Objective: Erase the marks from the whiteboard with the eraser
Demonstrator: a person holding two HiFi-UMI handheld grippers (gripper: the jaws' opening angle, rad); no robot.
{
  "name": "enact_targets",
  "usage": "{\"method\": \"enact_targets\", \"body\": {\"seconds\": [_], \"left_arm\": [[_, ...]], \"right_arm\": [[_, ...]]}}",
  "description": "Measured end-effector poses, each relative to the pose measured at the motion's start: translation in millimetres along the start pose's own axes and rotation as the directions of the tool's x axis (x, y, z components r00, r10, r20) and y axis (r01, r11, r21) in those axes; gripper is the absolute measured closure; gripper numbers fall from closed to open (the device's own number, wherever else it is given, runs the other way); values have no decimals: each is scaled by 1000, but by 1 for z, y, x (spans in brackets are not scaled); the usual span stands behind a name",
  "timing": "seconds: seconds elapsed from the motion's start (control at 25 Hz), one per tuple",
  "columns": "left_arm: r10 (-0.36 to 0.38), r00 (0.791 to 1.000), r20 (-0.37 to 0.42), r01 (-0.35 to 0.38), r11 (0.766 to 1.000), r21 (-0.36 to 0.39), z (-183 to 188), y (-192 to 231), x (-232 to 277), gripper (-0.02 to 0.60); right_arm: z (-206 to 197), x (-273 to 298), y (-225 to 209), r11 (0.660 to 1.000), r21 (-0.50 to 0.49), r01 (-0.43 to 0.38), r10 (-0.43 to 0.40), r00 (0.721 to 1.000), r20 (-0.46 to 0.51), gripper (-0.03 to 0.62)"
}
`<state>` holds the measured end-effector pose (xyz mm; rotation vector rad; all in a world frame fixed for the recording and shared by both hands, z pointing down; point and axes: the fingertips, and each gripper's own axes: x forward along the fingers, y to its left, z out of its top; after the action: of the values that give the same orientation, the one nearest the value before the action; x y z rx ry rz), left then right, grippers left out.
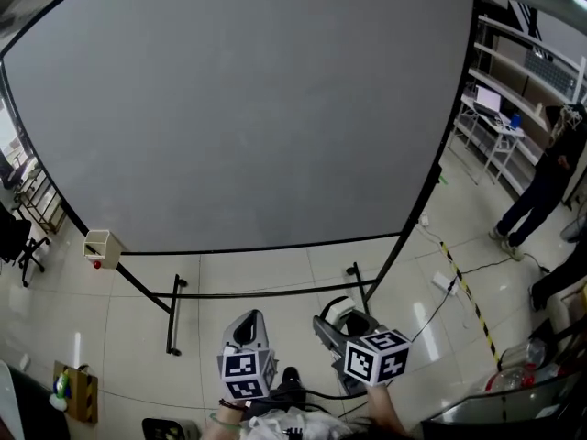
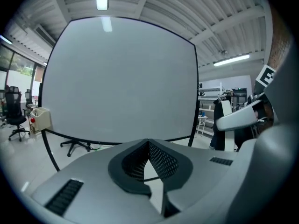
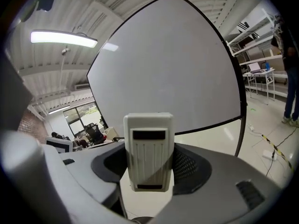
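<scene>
A big whiteboard [image 1: 248, 108] on a black stand fills the head view, and I see no marks on its grey-white face. It also stands ahead in the left gripper view [image 2: 117, 78] and the right gripper view [image 3: 168, 69]. My right gripper [image 1: 332, 319] is low in front of the board, shut on a beige eraser [image 3: 148, 157] that stands upright between its jaws [image 3: 148, 146]. The eraser [image 2: 233, 119] also shows at the right of the left gripper view. My left gripper [image 1: 248, 326] hangs beside it, its jaws [image 2: 148, 146] shut with nothing in them.
A small beige box [image 1: 101, 246] hangs at the board's lower left corner. The stand's black feet [image 1: 174, 314] reach toward me on the tiled floor. A power strip and cable [image 1: 445, 282] lie to the right, by striped floor tape. A person [image 1: 541, 186] stands near shelves at far right.
</scene>
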<state>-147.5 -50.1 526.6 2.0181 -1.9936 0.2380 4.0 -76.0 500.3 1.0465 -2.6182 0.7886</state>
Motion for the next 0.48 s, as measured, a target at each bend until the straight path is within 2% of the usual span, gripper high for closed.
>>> {"method": "enact_targets", "body": {"seconds": [0.16, 0.28, 0.36, 0.48], "left_arm": [[-4, 1000, 6, 4, 1000, -6, -25, -14, -51, 590], [-16, 1000, -7, 15, 999, -34, -32, -12, -72, 589], [-17, 1000, 11, 18, 999, -49, -29, -10, -82, 589], [-53, 998, 40, 53, 999, -13, -19, -13, -94, 589]], "right_arm": [[-17, -44, 21, 999, -50, 3, -1, 999, 41, 312], [-31, -68, 29, 1000, 3, 19, -19, 998, 60, 310], [-39, -70, 42, 1000, 29, 6, -8, 997, 73, 310], [-48, -64, 63, 1000, 23, -11, 9, 996, 84, 310]]}}
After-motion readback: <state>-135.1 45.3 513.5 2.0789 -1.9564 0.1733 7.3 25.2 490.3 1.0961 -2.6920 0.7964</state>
